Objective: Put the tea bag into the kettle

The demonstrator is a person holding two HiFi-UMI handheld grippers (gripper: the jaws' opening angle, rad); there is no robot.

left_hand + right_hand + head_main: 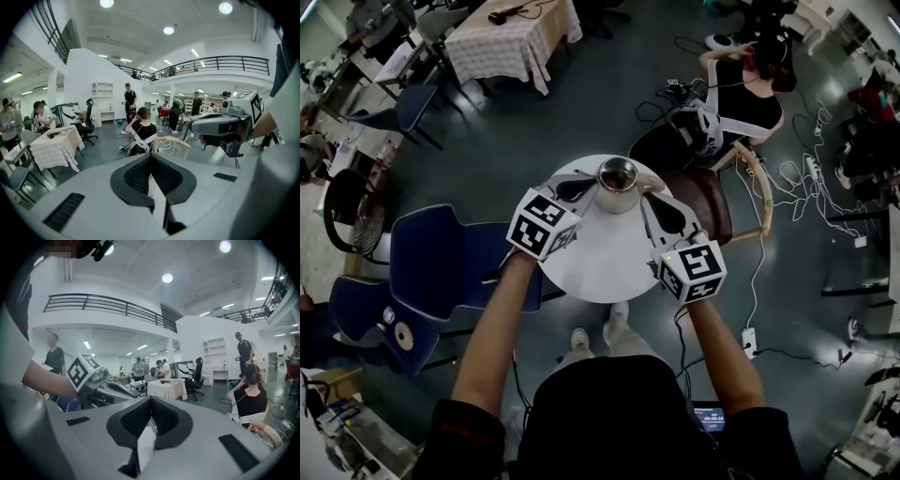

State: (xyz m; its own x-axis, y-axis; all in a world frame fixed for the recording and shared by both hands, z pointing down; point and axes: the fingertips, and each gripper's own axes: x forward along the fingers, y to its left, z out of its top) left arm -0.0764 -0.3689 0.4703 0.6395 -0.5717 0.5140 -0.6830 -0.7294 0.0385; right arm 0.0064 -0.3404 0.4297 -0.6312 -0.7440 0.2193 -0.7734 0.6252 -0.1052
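A steel kettle (617, 178), lid off, stands at the far edge of the round white table (600, 267). My left gripper (581, 187) is just left of the kettle, its black pads pressed together. My right gripper (654, 199) is just right of it, also shut. Both gripper views look level across the room, above the table. The left gripper (151, 157) and the right gripper (150, 401) show their pads meeting, with nothing seen between them. Each view catches the other gripper: the right one (225, 124) and the left one (93, 380). No tea bag shows in any view.
A brown chair with a wooden frame (712, 202) stands close behind the table on the right. Blue chairs (441, 262) are on the left. A seated person (750, 94) and a cloth-covered table (511, 37) lie farther back. Cables and a power strip (748, 342) cross the floor.
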